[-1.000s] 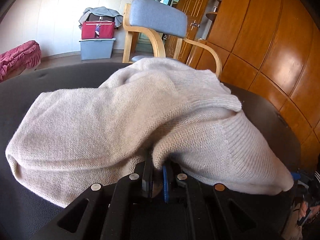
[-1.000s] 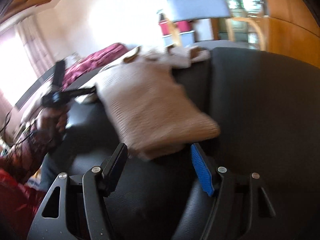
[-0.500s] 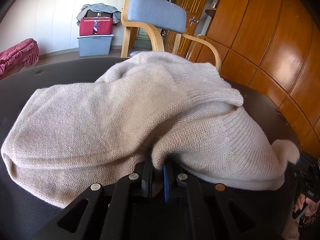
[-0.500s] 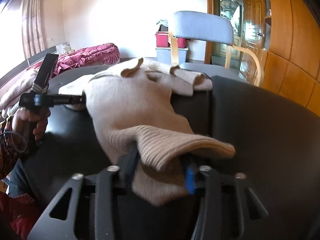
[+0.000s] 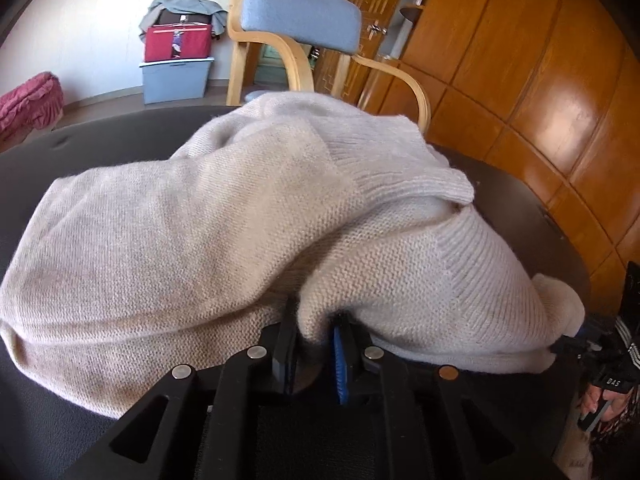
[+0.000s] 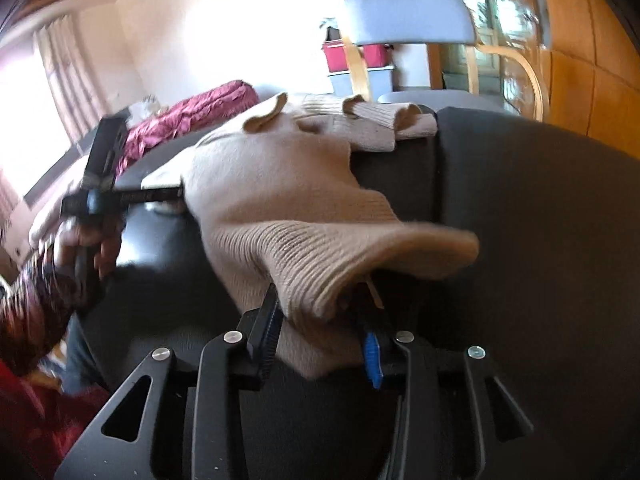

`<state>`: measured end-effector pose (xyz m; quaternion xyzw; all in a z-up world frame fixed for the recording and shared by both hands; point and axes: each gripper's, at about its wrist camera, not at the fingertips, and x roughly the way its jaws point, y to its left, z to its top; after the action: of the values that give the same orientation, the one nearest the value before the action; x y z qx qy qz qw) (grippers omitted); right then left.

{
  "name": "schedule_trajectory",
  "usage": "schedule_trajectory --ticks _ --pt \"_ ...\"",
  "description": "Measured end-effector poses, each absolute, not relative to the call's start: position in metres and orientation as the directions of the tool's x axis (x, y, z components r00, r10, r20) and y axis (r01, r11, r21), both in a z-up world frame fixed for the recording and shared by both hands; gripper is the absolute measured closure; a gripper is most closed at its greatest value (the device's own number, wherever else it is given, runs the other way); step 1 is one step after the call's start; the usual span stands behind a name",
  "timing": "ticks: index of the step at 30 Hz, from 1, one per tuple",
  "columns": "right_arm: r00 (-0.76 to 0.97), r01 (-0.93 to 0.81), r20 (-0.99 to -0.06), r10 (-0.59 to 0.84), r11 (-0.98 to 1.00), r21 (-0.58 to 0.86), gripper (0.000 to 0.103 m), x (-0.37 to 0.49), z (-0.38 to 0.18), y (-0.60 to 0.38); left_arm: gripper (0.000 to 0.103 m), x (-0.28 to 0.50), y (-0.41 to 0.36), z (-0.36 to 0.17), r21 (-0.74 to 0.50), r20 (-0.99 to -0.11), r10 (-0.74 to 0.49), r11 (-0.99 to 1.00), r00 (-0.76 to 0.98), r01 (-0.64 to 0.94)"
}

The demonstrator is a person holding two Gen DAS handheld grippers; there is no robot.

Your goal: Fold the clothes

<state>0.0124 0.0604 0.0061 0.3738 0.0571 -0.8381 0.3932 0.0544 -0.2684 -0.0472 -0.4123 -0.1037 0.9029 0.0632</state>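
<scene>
A beige knit sweater point(image 5: 200, 240) lies bunched on the black round table point(image 5: 520, 200). My left gripper point(image 5: 314, 332) sits at its near edge. Its jaws are opening, and a fold of the knit still fills the gap and touches both pads. In the right wrist view the sweater point(image 6: 280, 184) stretches across the table point(image 6: 540, 220). My right gripper point(image 6: 320, 332) has the ribbed hem bunched between its pads, and its jaws are opening slightly. The left gripper point(image 6: 120, 196) shows there too, held in a hand point(image 6: 84, 240) at the sweater's far side.
A blue-backed wooden chair point(image 5: 300, 16) stands behind the table. A red bag point(image 5: 178, 44) sits on a grey box point(image 5: 176, 80) by the wall. Wood panels point(image 5: 520, 60) line the right side. Pink bedding point(image 6: 188, 120) lies beyond the table's left.
My right gripper, open before the hem a second ago, has closed on it and raised it. The left jaws stand a little wider apart. The sweater's right corner has lifted.
</scene>
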Motion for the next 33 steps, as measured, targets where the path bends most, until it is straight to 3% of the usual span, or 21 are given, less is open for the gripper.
schedule_trajectory --ticks 4,9,12,16,21,28,33 --pt "-0.447 0.723 -0.690 -0.570 -0.684 0.096 0.065 0.018 0.003 0.050 0.089 0.052 -0.253 -0.037 -0.120 -0.741 0.142 -0.990 -0.657 -0.079" --pt "-0.481 0.705 -0.685 -0.547 -0.706 0.069 0.065 0.016 0.000 0.034 0.086 0.045 -0.247 -0.031 -0.071 -0.737 0.128 -0.991 -0.663 -0.113" --pt "-0.476 0.664 -0.668 -0.572 -0.732 0.153 0.082 0.009 0.001 0.034 0.085 0.034 -0.245 -0.042 -0.044 -0.776 0.113 -0.991 -0.621 -0.125" --pt "-0.490 0.614 -0.627 -0.605 -0.751 0.245 0.088 0.005 0.004 0.042 0.085 0.035 -0.246 -0.042 -0.033 -0.756 0.103 -0.992 -0.647 -0.120" --pt "-0.496 0.569 -0.594 -0.633 -0.754 0.328 0.090 -0.003 0.002 0.053 0.084 0.030 -0.256 -0.038 -0.090 -0.753 0.155 -0.987 -0.639 -0.133" --pt "-0.477 0.577 -0.604 -0.638 -0.746 0.332 0.090 0.001 -0.004 0.060 0.078 0.023 -0.241 -0.037 0.031 -0.773 0.102 -0.980 -0.627 -0.198" --pt "-0.477 0.616 -0.608 -0.635 -0.735 0.284 0.088 0.007 -0.003 0.055 0.077 0.012 -0.241 -0.044 0.019 -0.774 0.092 -0.986 -0.626 -0.168"
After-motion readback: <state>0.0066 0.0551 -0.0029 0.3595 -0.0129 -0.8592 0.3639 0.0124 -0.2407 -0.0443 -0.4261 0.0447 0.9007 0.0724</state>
